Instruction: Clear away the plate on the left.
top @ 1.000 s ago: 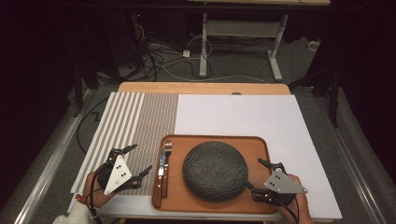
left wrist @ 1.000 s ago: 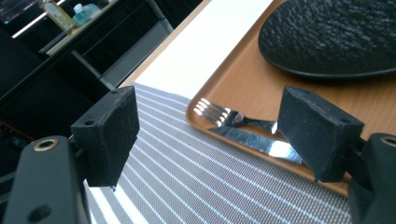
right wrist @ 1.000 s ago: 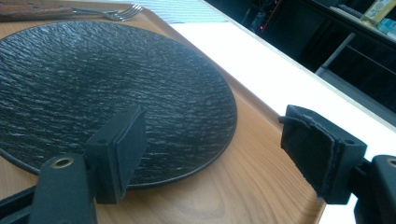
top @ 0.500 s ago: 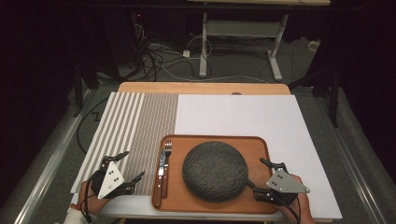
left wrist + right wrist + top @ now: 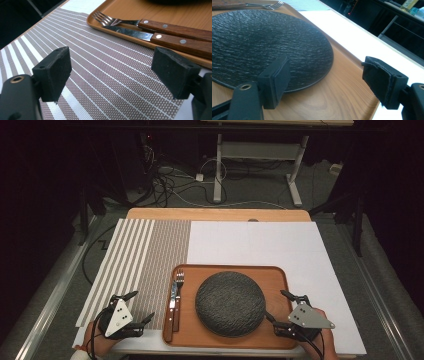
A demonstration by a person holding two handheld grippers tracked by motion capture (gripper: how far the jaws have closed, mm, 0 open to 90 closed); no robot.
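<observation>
This looks like a lab or recording studio rather than a home. A wooden table (image 5: 215, 214) stands in a dark room with black surroundings, lit from above. On the grey carpeted floor (image 5: 260, 195) behind it lie loose tangled cables (image 5: 165, 182), and the white metal legs of a workbench (image 5: 255, 157) rise beyond them. Aluminium rails (image 5: 50, 295) run along both sides of the table (like a rig frame). The striped placemat (image 5: 140, 260) and white sheet (image 5: 260, 245) are laid out squarely, a staged setting.
</observation>
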